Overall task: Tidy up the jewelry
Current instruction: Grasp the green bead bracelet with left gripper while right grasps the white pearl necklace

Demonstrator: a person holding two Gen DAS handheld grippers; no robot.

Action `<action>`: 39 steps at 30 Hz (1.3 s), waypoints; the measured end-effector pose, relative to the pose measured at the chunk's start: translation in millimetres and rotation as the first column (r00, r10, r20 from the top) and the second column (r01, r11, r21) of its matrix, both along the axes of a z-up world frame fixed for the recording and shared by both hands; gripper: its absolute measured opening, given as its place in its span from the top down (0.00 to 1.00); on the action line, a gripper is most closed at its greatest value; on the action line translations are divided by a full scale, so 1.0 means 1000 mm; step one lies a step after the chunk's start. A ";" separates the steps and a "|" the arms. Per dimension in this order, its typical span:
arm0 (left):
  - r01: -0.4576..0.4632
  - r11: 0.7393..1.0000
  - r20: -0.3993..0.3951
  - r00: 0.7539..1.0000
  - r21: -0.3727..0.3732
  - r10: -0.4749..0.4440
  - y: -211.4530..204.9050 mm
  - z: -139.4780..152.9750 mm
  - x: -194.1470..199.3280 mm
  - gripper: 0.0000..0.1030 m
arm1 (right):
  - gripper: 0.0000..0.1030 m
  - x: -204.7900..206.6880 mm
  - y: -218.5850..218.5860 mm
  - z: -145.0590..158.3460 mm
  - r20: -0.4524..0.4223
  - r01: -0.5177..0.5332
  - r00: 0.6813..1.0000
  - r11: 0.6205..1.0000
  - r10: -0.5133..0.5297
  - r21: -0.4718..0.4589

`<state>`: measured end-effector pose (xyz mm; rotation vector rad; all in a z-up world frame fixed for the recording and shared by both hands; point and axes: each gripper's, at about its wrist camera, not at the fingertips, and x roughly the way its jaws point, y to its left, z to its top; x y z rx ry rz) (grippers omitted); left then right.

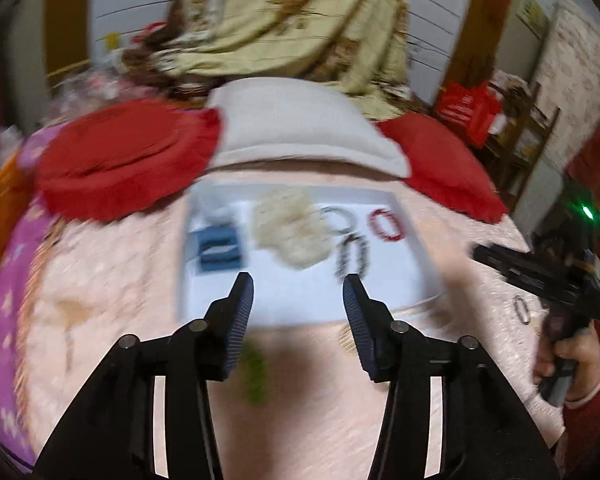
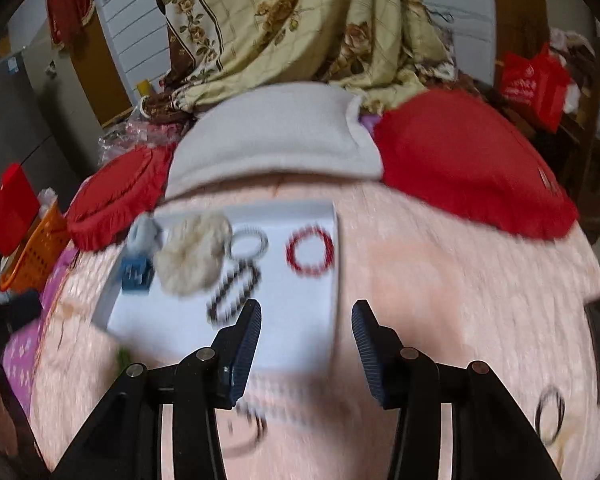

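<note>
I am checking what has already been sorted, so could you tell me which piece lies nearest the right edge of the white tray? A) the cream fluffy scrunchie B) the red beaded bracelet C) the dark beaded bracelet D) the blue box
B: the red beaded bracelet lies by the right wall of the white tray, with the other pieces further left.

White tray (image 2: 324, 332) on a pale pink fuzzy blanket (image 2: 440, 300). In the tray: red beaded bracelet (image 2: 310, 251) nearest its right wall; black-and-white beaded strand (image 2: 234, 292) at centre; grey ring (image 2: 247, 243) behind that strand; cream fluffy scrunchie (image 2: 194, 260) left of it; blue box (image 2: 135, 274) at the tray's left end. Behind the tray: light grey pillow (image 2: 276, 136), flanked by red cushions (image 2: 472, 168). Beyond: cream curtain (image 2: 300, 20), brown floral print.
</note>
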<state>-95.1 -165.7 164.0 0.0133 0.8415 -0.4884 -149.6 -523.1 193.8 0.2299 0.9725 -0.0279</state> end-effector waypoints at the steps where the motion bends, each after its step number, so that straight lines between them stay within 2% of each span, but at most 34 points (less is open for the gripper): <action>1: -0.012 1.000 -0.010 1.000 0.000 0.012 0.010 -0.005 0.000 0.55 | 0.56 -0.016 -0.002 -0.007 -0.011 0.003 1.000 1.000 -0.003 -0.001; 4: -0.073 0.997 -0.073 0.995 0.028 0.075 0.042 -0.034 0.000 0.55 | 0.56 -0.040 -0.003 -0.030 -0.053 0.010 0.999 1.000 -0.011 -0.023; 8: -0.098 0.994 -0.139 0.985 0.048 0.104 0.053 -0.067 0.000 0.55 | 0.56 -0.055 -0.006 -0.059 -0.105 0.029 0.994 1.000 -0.030 -0.011; 12: -0.067 0.997 -0.207 0.975 0.048 0.076 0.038 -0.095 -0.001 0.55 | 0.56 -0.057 -0.005 -0.073 -0.117 0.049 0.992 0.999 -0.046 0.016; 18: -0.008 0.996 -0.228 0.973 0.094 0.029 0.004 -0.118 0.003 0.55 | 0.56 -0.044 -0.002 -0.085 -0.125 0.048 0.991 0.999 -0.046 0.013; 22: 0.013 0.992 -0.231 0.973 0.123 0.016 -0.008 -0.127 0.011 0.56 | 0.56 -0.032 -0.001 -0.096 -0.137 0.040 0.990 0.999 -0.043 -0.021; 23: 0.014 0.992 -0.235 0.972 0.123 0.015 -0.009 -0.130 0.012 0.59 | 0.56 -0.030 0.000 -0.099 -0.139 0.041 0.989 0.999 -0.045 -0.033; 24: 0.018 0.992 -0.239 0.971 0.121 0.011 -0.010 -0.133 0.013 0.74 | 0.56 -0.029 0.000 -0.101 -0.139 0.040 0.989 0.998 -0.045 -0.038; 26: 0.008 0.990 -0.223 0.974 0.139 0.024 -0.010 -0.134 0.013 0.90 | 0.56 -0.027 0.004 -0.102 -0.125 0.029 0.991 0.997 -0.038 -0.072; 27: 0.007 0.992 -0.233 0.972 0.125 0.023 -0.008 -0.135 0.014 0.92 | 0.57 -0.026 0.007 -0.102 -0.122 0.023 0.992 0.996 -0.034 -0.089; 29: 0.002 0.995 -0.246 0.969 0.099 0.023 -0.004 -0.134 0.014 0.92 | 0.76 -0.026 0.014 -0.103 -0.118 0.006 0.993 0.990 -0.023 -0.141; 32: -0.013 0.996 -0.228 0.973 0.083 0.031 0.001 -0.126 0.008 0.92 | 0.92 -0.025 0.021 -0.101 -0.118 -0.026 0.993 0.988 0.008 -0.150; 39: -0.016 1.000 -0.177 0.984 -0.009 0.014 0.016 -0.086 -0.008 0.92 | 0.92 -0.031 0.023 -0.072 -0.053 -0.011 0.999 0.997 0.007 -0.076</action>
